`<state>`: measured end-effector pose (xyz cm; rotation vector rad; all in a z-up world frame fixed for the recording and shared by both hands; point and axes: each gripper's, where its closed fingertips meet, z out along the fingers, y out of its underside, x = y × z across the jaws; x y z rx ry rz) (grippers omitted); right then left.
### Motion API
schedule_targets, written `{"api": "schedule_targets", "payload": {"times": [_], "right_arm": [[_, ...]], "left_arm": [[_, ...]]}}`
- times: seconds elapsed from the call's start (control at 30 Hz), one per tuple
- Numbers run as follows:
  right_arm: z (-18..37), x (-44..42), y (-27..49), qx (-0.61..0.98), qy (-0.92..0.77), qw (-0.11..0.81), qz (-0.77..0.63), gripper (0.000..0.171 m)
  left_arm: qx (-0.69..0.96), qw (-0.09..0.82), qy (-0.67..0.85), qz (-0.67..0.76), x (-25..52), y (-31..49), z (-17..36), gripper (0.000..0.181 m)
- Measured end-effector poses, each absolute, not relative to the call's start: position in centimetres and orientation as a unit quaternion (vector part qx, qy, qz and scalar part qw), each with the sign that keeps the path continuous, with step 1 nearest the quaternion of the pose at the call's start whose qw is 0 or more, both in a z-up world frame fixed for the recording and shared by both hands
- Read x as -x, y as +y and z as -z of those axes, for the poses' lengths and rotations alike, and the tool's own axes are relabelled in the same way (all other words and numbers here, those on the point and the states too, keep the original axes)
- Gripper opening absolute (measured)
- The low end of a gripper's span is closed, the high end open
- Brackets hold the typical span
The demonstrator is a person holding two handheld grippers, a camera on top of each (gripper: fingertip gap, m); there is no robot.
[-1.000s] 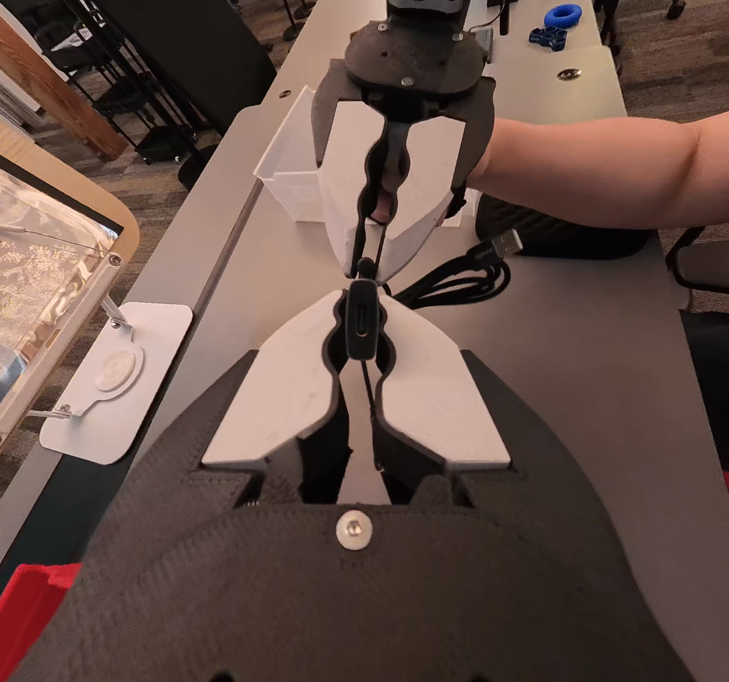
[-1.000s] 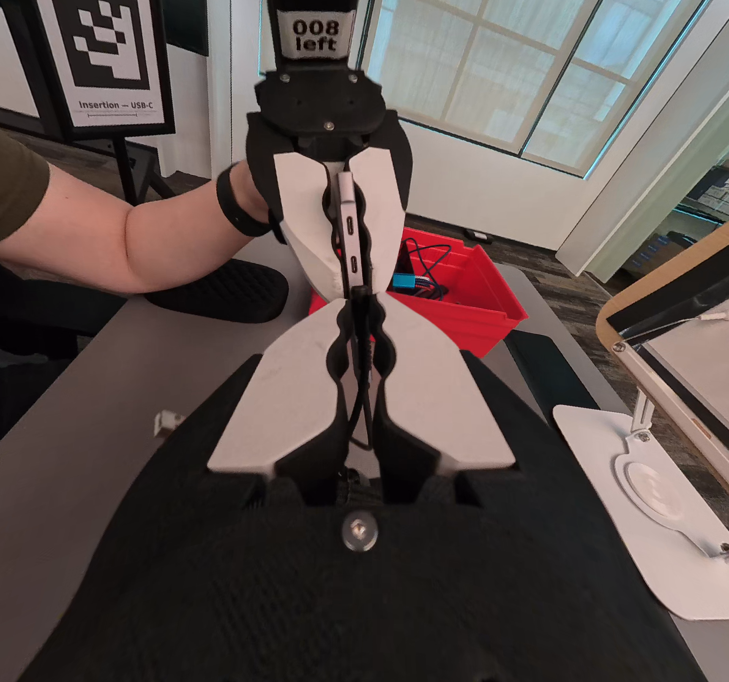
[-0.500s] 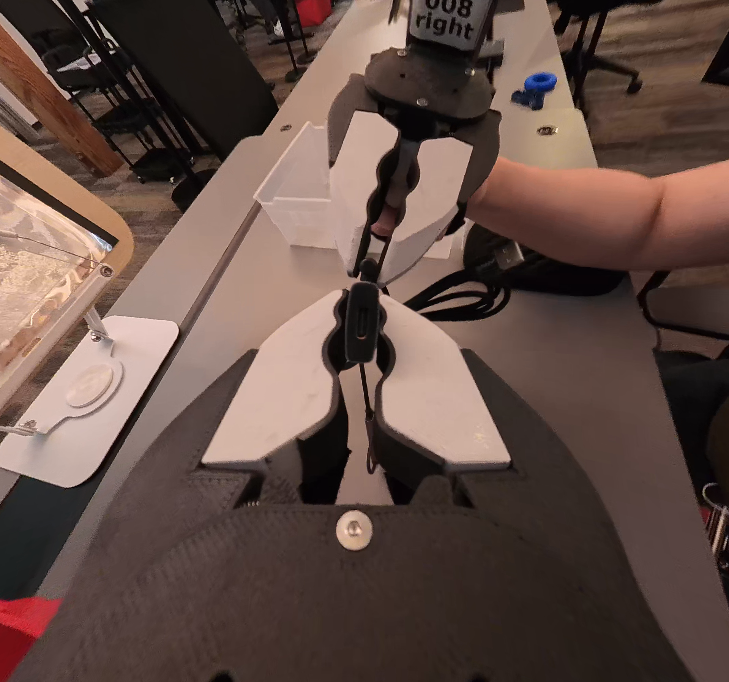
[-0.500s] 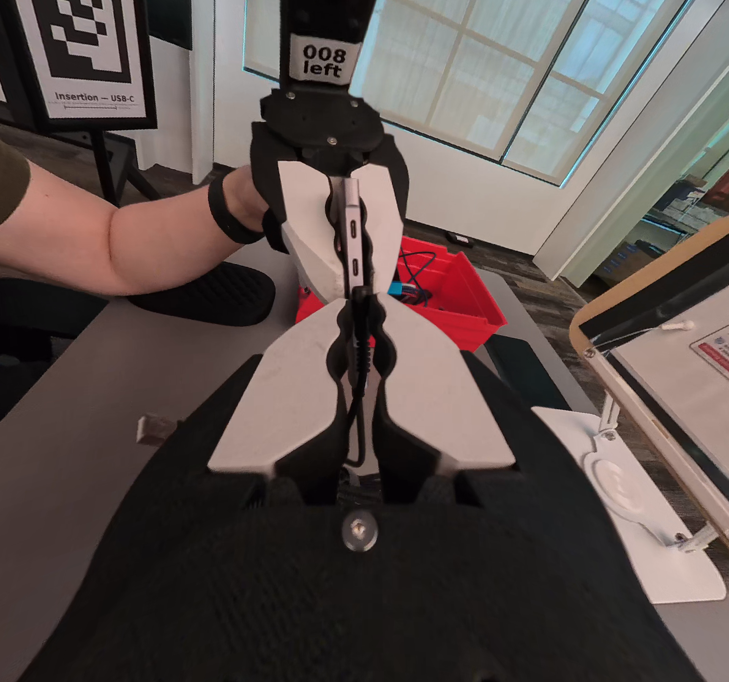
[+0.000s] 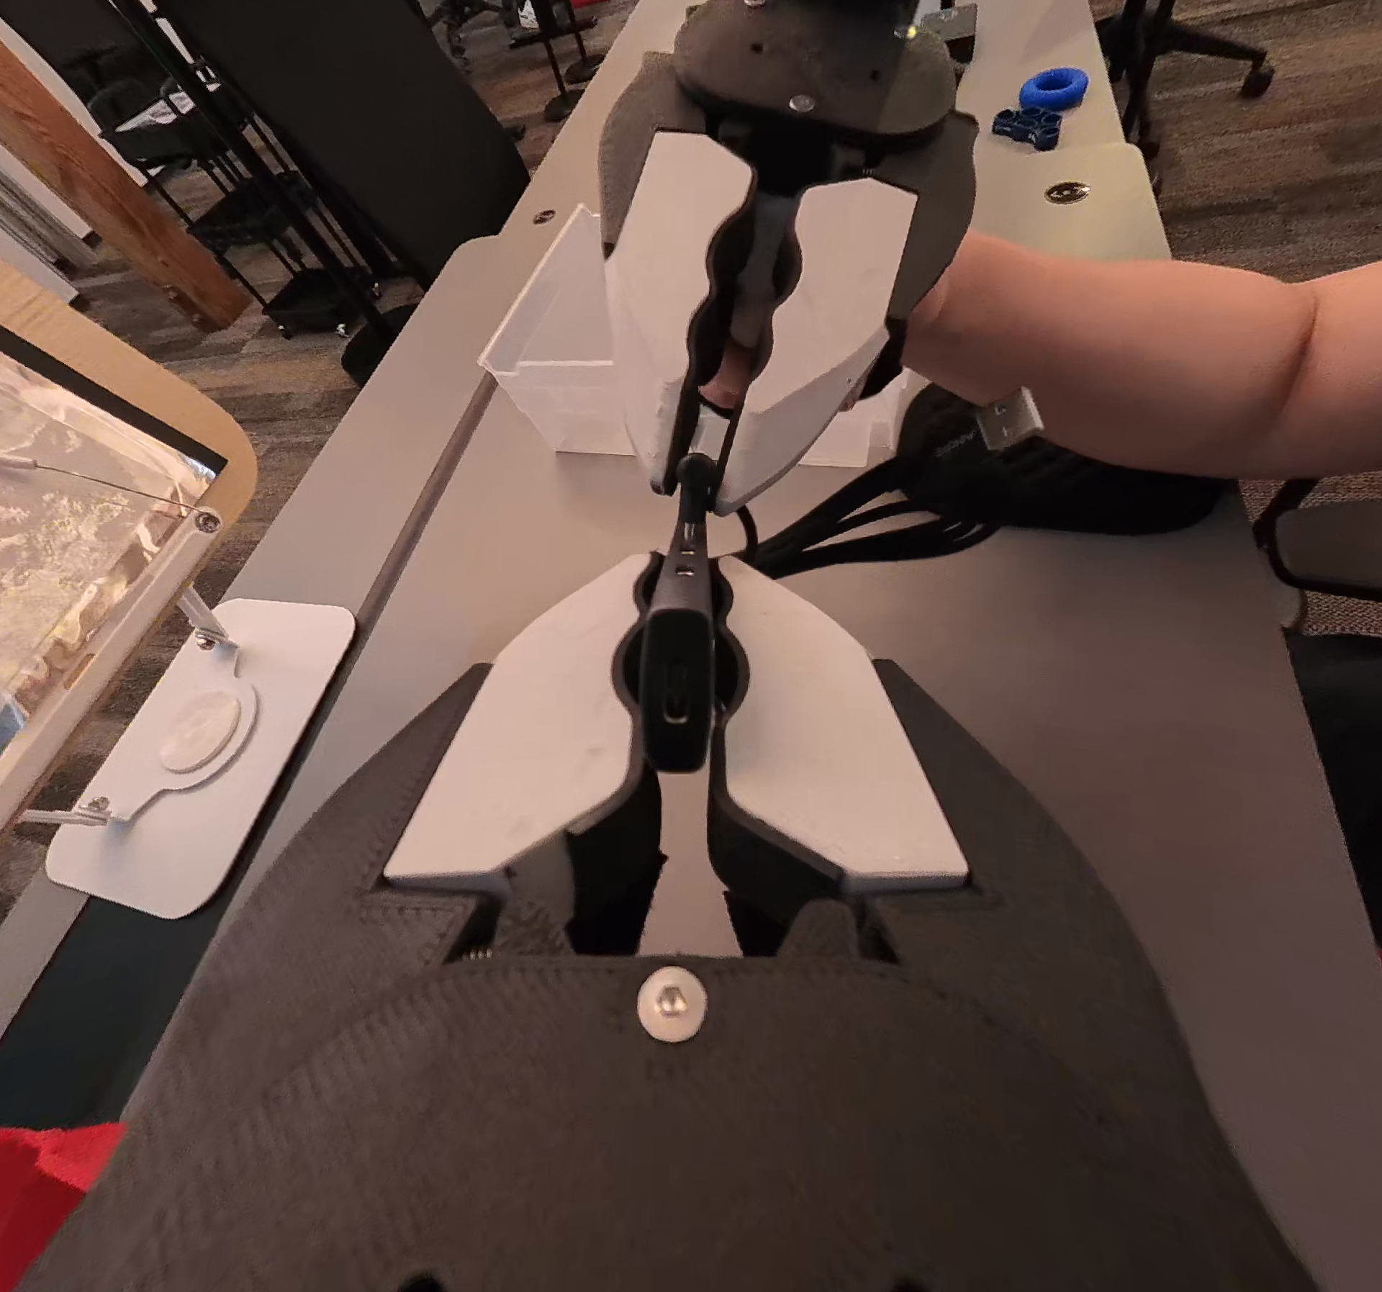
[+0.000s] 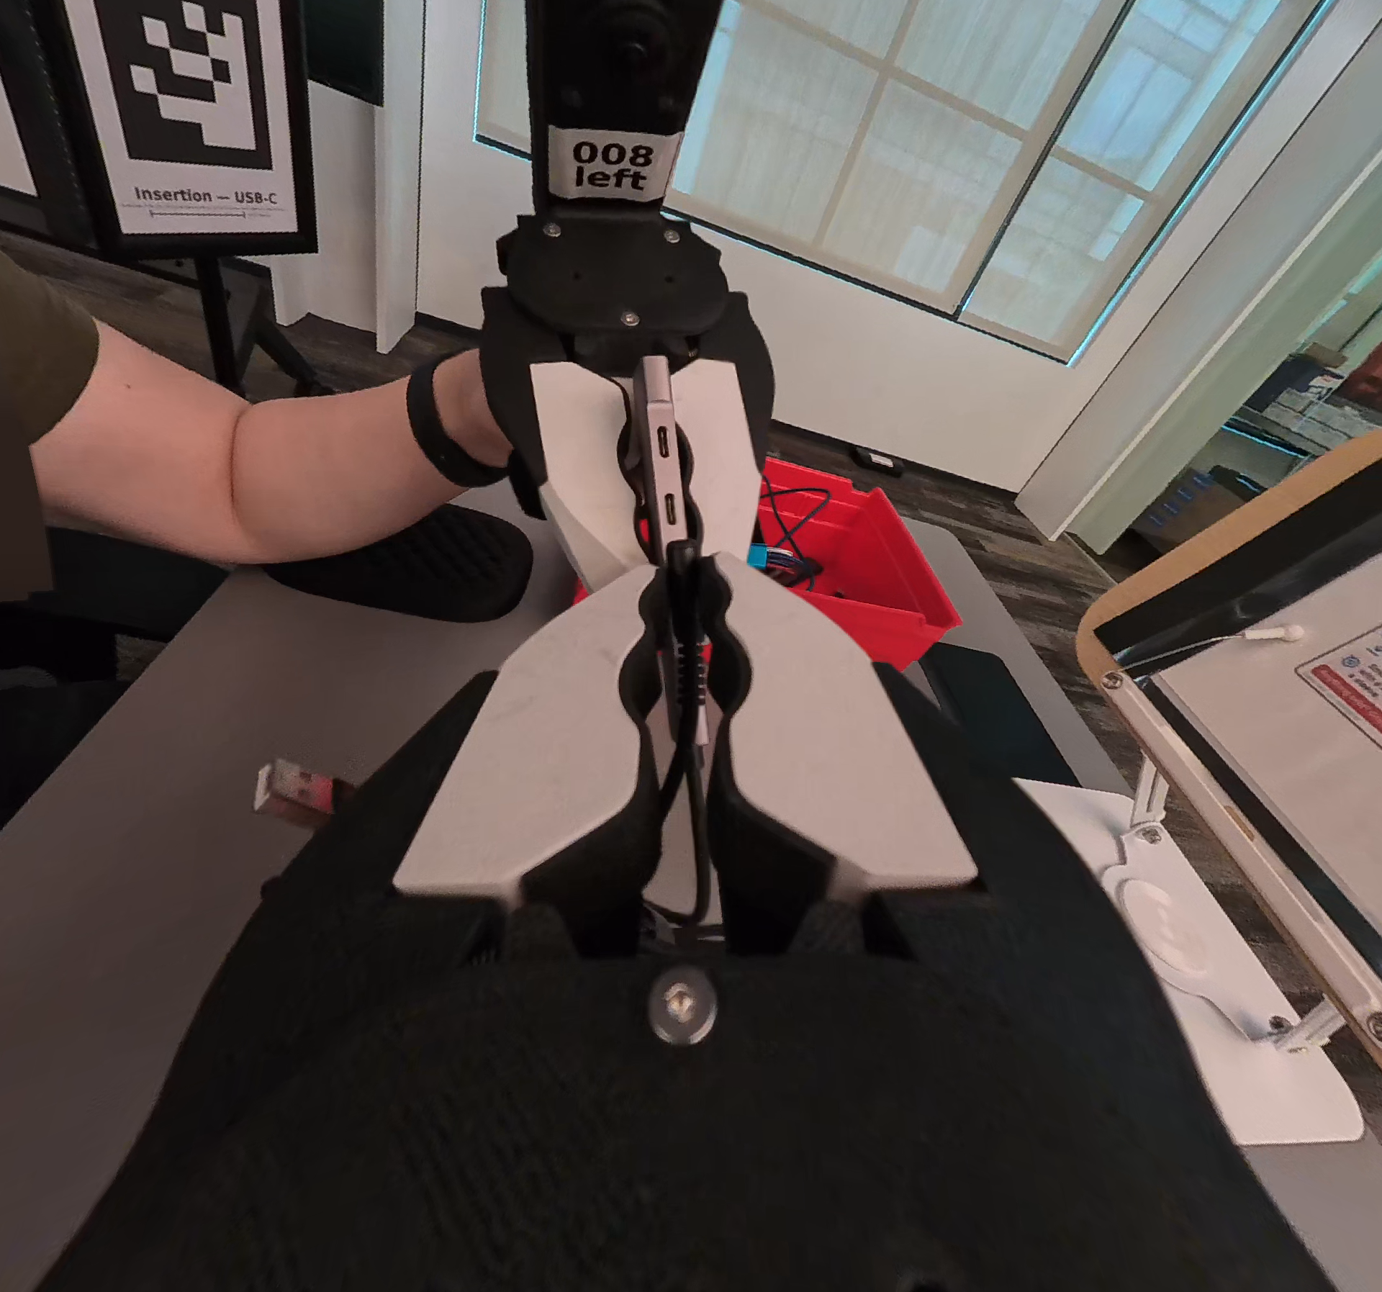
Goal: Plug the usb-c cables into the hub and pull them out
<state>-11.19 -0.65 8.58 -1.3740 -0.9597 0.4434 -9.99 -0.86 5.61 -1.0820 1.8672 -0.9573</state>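
Desk: a long grey tabletop point(image 5: 1009, 695) filled the centre of both views, a red plastic bin point(image 6: 860, 583) sitting at mid-right of the right wrist view and a clear plastic tray point(image 5: 553, 359) at upper centre of the left wrist view.

Left gripper point(image 5: 677, 628): its white jaws were closed narrow on a slim dark-grey metal USB-C hub point(image 5: 675, 680), held edge-on above the desk at frame centre.

Right gripper point(image 6: 684, 583): its jaws were likewise pinched tight on the black moulded plug of a USB-C cable point(image 6: 682, 628), facing the other tool tip to tip.

Cable slack: the black cord ran back between the right fingers; more black coils point(image 5: 897, 531) lay on the desk at centre right of the left wrist view.

Plug and port: the plug's nose met the lowest end of the hub; whether it was fully seated could not be told.

Risk: a slightly skewed push or pull would likely jam or bend the connector, and the thin hub could twist or slide in the left grip, since only narrow edges were clamped.
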Motion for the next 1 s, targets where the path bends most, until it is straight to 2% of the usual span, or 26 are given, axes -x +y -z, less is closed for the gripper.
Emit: {"api": "schedule_targets", "payload": {"times": [0.03, 0.6, 0.7, 0.87, 0.9, 0.93, 1.0], "right_arm": [[-8.6, 11.1, -0.6, 0.604, -0.419, 0.648, -0.197, 0.009], [-5.6, 10.0, 0.6, 0.652, -0.432, 0.597, -0.177, 0.011], [-5.7, 9.2, 0.5, 0.646, -0.419, 0.607, -0.197, 0.038], [-4.0, 9.6, 0.4, 0.654, -0.429, 0.579, -0.230, 0.046], [-3.3, 9.9, 0.7, 0.662, -0.432, 0.567, -0.231, 0.042], [-2.7, 10.2, 0.7, 0.666, -0.444, 0.552, -0.231, 0.014], [-2.4, 10.4, 1.0, 0.678, -0.439, 0.540, -0.238, 0.011]], "left_arm": [[0.424, 0.383, 0.730, 0.375, 9.9, -0.9, -5.6, 0.009], [0.457, 0.350, 0.748, 0.330, 9.0, 0.3, -2.7, 0.009], [0.451, 0.363, 0.743, 0.335, 8.6, 0.3, -2.7, 0.009], [0.431, 0.365, 0.737, 0.371, 8.9, -0.6, -4.0, 0.008], [0.425, 0.363, 0.734, 0.386, 8.9, -0.9, -4.4, 0.008], [0.422, 0.363, 0.729, 0.398, 9.0, -1.1, -4.7, 0.008], [0.437, 0.365, 0.722, 0.394, 9.1, -0.6, -4.8, 0.009]]}}
